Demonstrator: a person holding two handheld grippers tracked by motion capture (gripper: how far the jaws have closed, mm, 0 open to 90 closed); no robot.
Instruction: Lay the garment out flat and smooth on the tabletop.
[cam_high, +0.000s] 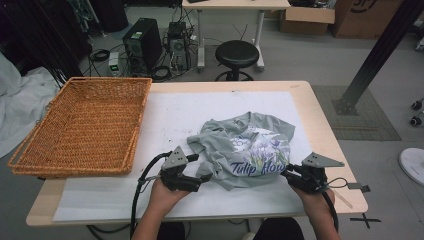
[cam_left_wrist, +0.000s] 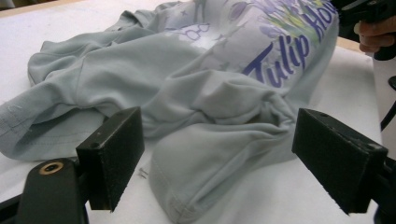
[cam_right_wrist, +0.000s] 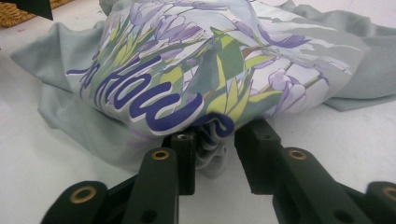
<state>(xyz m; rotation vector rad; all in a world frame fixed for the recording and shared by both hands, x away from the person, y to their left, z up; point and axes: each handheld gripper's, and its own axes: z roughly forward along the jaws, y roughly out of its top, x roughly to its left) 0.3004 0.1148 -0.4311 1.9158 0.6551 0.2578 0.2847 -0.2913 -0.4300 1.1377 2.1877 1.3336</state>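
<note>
From the high view, I see a crumpled grey-green T-shirt (cam_high: 247, 150) printed with purple tulips, lying on the white sheet (cam_high: 165, 115) that covers the surface (cam_high: 320, 125), right of centre and near the front edge. A wicker basket (cam_high: 85, 125) sits on the surface's left side, well apart from the shirt. My left hand-held gripper (cam_high: 202, 177) lies at the shirt's near-left hem and my right hand-held gripper (cam_high: 286, 172) at its near-right edge, each gripped by a hand (cam_high: 162, 195). A black stool (cam_high: 236, 54) and computer towers (cam_high: 145, 42) stand on the floor beyond.

In the left gripper view, the left hand-held gripper (cam_left_wrist: 219, 158) is spread wide, its two black pads standing on either side of a folded hem of the T-shirt (cam_left_wrist: 196, 98) without pressing it. The other hand shows at the top right corner.

In the right gripper view, the right hand-held gripper (cam_right_wrist: 215, 154) stands partly spread, a bunched fold of the T-shirt (cam_right_wrist: 210, 60) hanging between the pads; the left pad touches the cloth, while a gap shows beside the right one. A corner of the basket (cam_right_wrist: 18, 14) appears top left.
</note>
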